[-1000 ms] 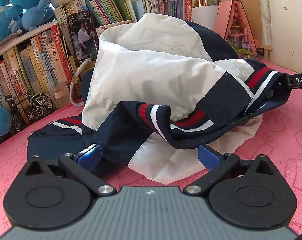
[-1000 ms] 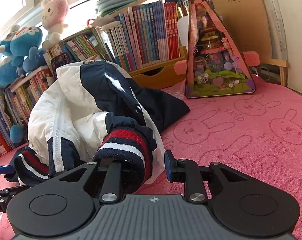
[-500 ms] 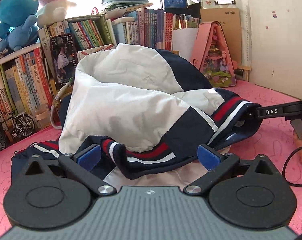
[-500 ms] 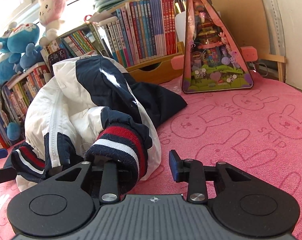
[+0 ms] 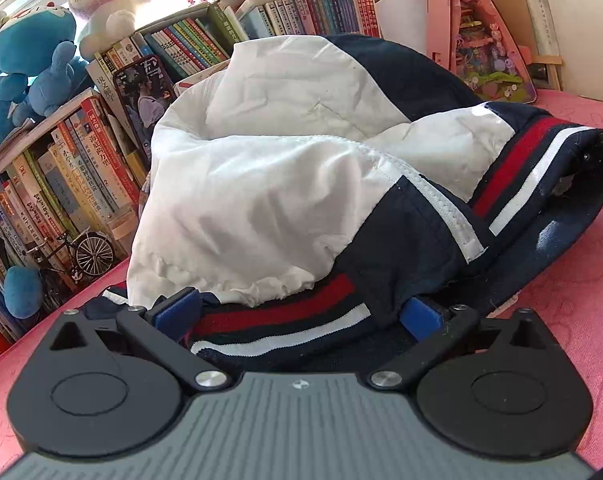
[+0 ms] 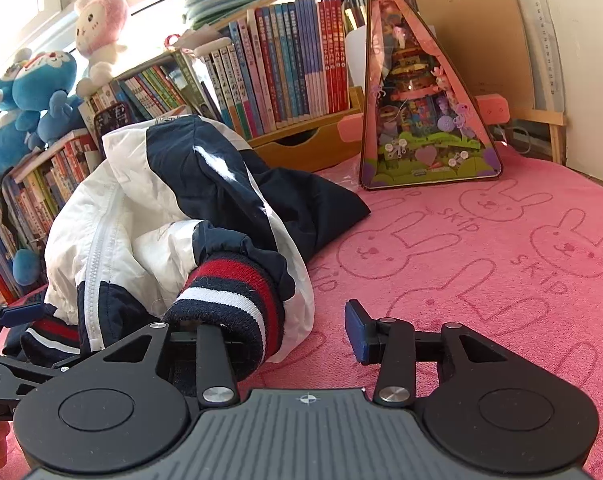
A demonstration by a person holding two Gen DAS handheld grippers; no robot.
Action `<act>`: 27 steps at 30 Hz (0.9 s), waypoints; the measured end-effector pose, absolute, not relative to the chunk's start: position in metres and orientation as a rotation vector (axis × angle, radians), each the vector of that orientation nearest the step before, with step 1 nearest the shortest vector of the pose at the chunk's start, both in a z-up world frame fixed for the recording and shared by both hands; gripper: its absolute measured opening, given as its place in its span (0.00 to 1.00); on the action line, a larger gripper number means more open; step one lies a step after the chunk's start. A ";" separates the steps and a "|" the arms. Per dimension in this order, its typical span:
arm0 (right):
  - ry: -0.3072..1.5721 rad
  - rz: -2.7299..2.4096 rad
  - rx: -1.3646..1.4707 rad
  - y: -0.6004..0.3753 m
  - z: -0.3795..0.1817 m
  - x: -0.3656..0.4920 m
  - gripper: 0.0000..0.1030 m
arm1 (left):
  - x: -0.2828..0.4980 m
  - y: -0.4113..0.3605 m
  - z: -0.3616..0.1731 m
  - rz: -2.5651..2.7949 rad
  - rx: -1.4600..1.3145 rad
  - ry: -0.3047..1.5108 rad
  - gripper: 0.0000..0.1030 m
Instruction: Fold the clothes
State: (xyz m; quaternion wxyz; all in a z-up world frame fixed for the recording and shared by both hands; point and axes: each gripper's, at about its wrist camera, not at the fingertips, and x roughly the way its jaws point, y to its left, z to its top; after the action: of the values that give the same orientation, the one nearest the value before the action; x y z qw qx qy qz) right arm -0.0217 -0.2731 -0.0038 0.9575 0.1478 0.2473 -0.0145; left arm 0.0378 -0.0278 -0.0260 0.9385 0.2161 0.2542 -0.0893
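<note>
A: Our right gripper (image 6: 277,340) has just been opening; jaws apart, striped cuff (image 6: 237,300) draped over its left finger, nothing pinched.

B: And our left gripper (image 5: 297,316)?

A: Wide open w/ the striped hem (image 5: 277,328) between the pads, unclamped. Jacket (image 5: 285,184) heaped mid-frame on the pink cloth (image 6: 481,248), books (image 6: 285,64) behind.

The left tool (image 5: 297,314) stands wide around the jacket (image 5: 269,184)'s striped hem (image 5: 277,326).

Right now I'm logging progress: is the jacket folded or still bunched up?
Bunched up. The jacket sits in a rumpled heap on the pink towel, one striped cuff sticking out.
</note>
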 end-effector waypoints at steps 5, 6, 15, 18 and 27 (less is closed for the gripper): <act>0.497 -0.040 0.255 -0.266 -0.001 -0.022 0.47 | 0.046 0.023 -0.016 0.006 0.328 0.535 1.00; 0.496 -0.040 0.250 -0.264 -0.001 -0.023 0.47 | 0.049 0.035 -0.013 0.053 0.286 0.541 1.00; 0.466 -0.052 0.183 -0.249 0.004 -0.028 0.61 | 0.033 0.099 0.007 0.205 0.048 0.517 1.00; 0.467 -0.085 0.343 -0.269 0.000 -0.030 0.69 | 0.028 0.114 0.013 0.276 -0.082 0.500 1.00; 0.497 -0.079 0.489 -0.291 -0.011 -0.033 0.70 | -0.004 0.124 0.007 0.197 -0.172 0.539 1.00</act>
State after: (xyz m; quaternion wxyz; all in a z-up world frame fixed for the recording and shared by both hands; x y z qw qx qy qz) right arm -0.0330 -0.2911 -0.0111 0.9391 0.2393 0.2435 -0.0388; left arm -0.0041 0.1239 0.0069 0.9555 -0.0849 0.2655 0.0969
